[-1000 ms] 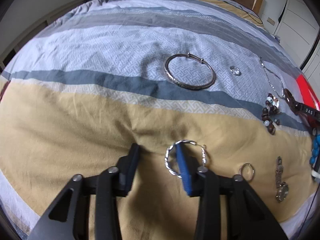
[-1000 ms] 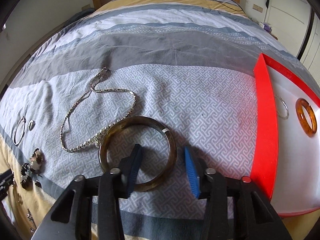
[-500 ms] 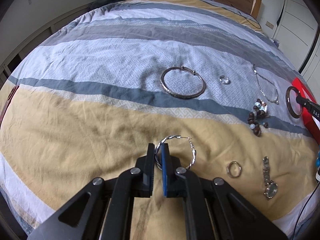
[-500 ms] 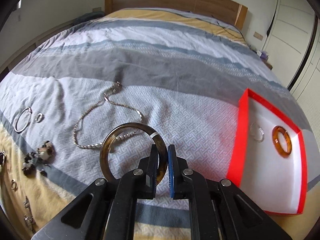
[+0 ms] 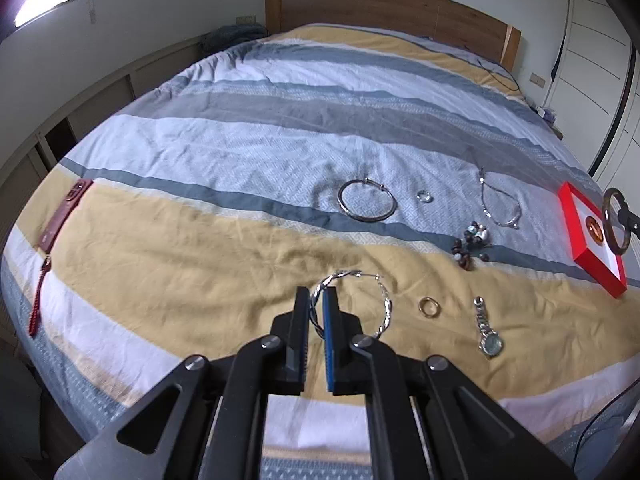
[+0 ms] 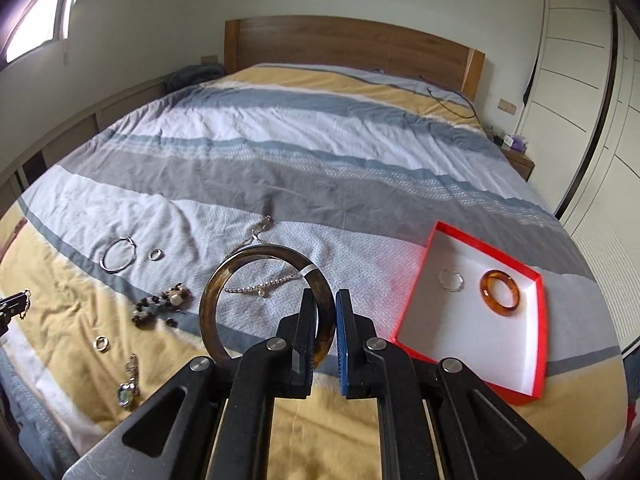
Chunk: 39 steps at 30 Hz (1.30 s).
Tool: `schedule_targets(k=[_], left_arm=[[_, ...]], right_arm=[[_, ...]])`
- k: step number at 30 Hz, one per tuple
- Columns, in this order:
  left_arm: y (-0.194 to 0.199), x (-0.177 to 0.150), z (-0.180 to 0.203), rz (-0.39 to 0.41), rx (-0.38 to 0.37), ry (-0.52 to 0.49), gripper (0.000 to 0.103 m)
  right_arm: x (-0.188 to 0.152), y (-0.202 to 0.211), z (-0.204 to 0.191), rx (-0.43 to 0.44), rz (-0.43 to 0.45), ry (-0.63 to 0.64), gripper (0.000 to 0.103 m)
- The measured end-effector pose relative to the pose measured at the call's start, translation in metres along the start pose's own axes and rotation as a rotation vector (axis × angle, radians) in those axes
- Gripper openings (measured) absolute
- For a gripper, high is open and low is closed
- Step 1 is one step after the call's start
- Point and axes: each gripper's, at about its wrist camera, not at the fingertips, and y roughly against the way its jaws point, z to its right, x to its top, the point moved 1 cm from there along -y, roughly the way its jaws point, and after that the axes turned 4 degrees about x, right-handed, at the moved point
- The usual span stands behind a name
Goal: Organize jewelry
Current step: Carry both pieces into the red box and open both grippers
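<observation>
The bed (image 6: 280, 184) carries everything, its striped quilt soft and wrinkled, so small pieces sink a little into the folds. At its right side sits the red box (image 6: 412, 280), shallow and white-lined, already holding an amber ring (image 6: 499, 288) and a thin clear ring (image 6: 452, 280).

The right tongs (image 6: 323, 312) are pressed onto the rim of a dark brown bangle (image 6: 248, 264), which stands upright above the quilt. It looks rigid, smooth and fairly heavy for its size. A pinch across the rim seems sound, though the glossy surface could let it swing or slip.

The left tongs (image 5: 316, 308) are pinching the left side of a twisted silver hoop (image 5: 372, 304), held above the yellow stripe. It is likely light and thin, easily bent, so a gentle hold suits it.

Still on the quilt:
- a silver bracelet (image 5: 367, 206), stiff, best taken across its rim
- a chain necklace (image 5: 498, 204), limp and liable to tangle
- a cluster of beads (image 5: 472, 246)
- a watch (image 5: 488, 332)
- a gold ring (image 5: 429, 306) and a small clear ring (image 5: 424, 197), tiny and hard to pinch
</observation>
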Motion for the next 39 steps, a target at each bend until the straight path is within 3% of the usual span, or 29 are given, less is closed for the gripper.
schedule_targets(k=[10,19,29,39], left_arm=[[0.068,-0.015,0.009,0.071,-0.006,0.003,0.006],[0.115,-0.016,0.067,0.12,-0.088,-0.058,0.006],[0.12,-0.01,0.176,0.098,-0.188,-0.225,0.006],[0.09,0.026,0.309,0.097,-0.32,-0.401,0.006]], right_arm=[[-0.023,0.083,0.039,-0.001,0.088,-0.079,0.009],[-0.054,0.136,0.089,-0.022,0.149,-0.16,0.009],[-0.088,0.162,0.16,-0.081,0.166,-0.263,0.009],[-0.094,0.13,0.209,-0.121,0.105,-0.306,0.009]])
